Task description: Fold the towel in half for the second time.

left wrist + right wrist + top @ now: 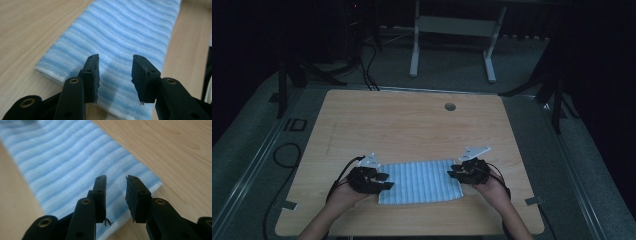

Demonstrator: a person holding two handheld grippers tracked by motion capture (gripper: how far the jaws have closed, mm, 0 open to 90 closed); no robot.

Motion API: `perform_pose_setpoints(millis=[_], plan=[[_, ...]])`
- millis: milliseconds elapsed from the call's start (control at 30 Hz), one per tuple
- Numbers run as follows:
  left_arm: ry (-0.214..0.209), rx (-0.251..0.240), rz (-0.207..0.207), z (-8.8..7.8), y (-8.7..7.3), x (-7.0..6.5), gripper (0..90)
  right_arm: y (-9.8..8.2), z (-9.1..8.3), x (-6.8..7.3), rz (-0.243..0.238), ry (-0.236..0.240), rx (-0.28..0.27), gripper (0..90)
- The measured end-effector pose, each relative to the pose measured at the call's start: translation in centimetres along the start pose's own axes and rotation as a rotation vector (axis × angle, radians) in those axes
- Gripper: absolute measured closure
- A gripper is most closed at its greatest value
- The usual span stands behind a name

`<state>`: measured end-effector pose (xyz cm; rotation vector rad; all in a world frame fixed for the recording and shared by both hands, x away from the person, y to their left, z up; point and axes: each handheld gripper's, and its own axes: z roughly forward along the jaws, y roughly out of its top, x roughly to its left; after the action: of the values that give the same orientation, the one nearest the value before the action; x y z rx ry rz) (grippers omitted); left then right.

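Observation:
A folded cloth [419, 181] with light blue and white stripes lies flat on the wooden table [412, 125], near its front edge. At the cloth's left end my left gripper [384, 181] hovers with its jaws apart. In the left gripper view the cloth [120, 30] runs away under the left gripper [115, 72], and nothing is pinched between the pads. My right gripper [453, 172] is at the cloth's right end. Seen from the right gripper view, the right gripper [116, 195] stands open just over a corner of the cloth [62, 160].
A round cable hole [450, 106] sits near the table's far edge. Bare wood stretches beyond the cloth. Behind the table stands a white desk frame [452, 30]. Black stands and cables [287, 150] are on the floor at the sides.

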<state>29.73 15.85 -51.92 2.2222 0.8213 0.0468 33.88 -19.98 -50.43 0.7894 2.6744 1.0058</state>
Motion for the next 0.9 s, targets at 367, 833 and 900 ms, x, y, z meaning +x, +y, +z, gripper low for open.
perform_pose_setpoints(millis=[367, 833, 900], plan=[[-0.02, 0.038, -0.047, 2.0, -0.6, 2.6, 58.9, -0.6, 3.5, -0.9, 0.011, 0.012, 0.063, 67.4], [0.045, 0.029, -0.047, 3.1, 1.8, 6.3, 58.9, 1.5, 5.2, -4.0, 0.054, -0.006, 0.067, 66.3], [0.061, 0.032, -0.043, 3.2, 2.1, 6.8, 58.9, 1.9, 5.6, -4.5, 0.059, -0.008, 0.067, 66.2]])
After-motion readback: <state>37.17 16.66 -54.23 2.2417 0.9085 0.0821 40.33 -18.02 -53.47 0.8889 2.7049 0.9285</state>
